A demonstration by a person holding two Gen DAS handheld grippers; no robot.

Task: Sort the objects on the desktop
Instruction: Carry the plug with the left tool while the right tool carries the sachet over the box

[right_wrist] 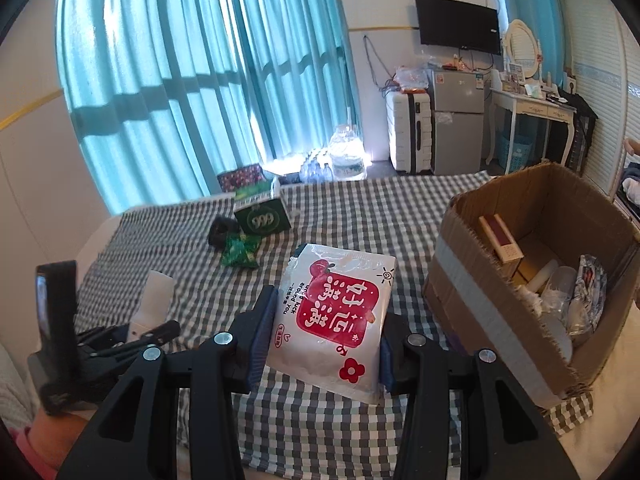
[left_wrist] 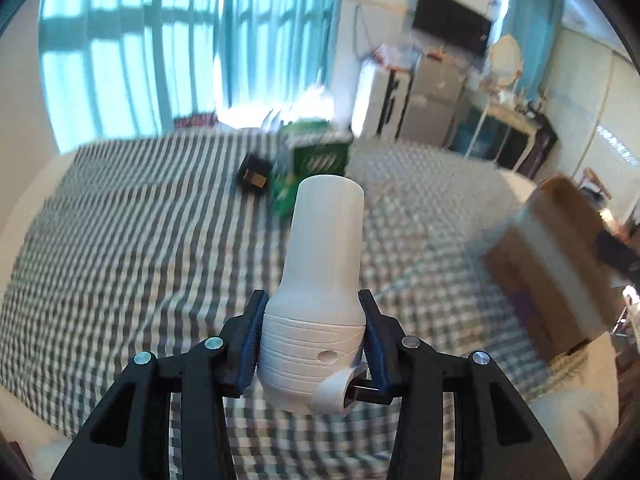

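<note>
The green box point(right_wrist: 262, 220) is showing "999", upside down. The white packet point(right_wrist: 334, 320) is bearing "around luck you" beside red Chinese characters.

Matt plastic bottle point(left_wrist: 324, 280); glossy packet point(right_wrist: 332, 320); cardboard box point(right_wrist: 460, 292).

White plastic bottle-like item point(left_wrist: 320, 280), ribbed lower body w/ a small hole and a side knob, smooth neck pointing away, is hanging off the checked cloth, clamped at its ribbed part. White snack pouch point(right_wrist: 332, 316) w/ red label, red flower and printed characters is being held tilted above the cloth, pinched at both side edges. Open cardboard box point(right_wrist: 472, 280), pale tape band on its near wall, is sitting at the right; inside are lying a maroon-and-cream carton point(right_wrist: 502, 240), clear plastic bits and a crinkled wrapper. Farther back, green "999" box point(right_wrist: 262, 220), green packet point(right_wrist: 240, 252) and dark item point(right_wrist: 220, 232) are lying close together.
</note>
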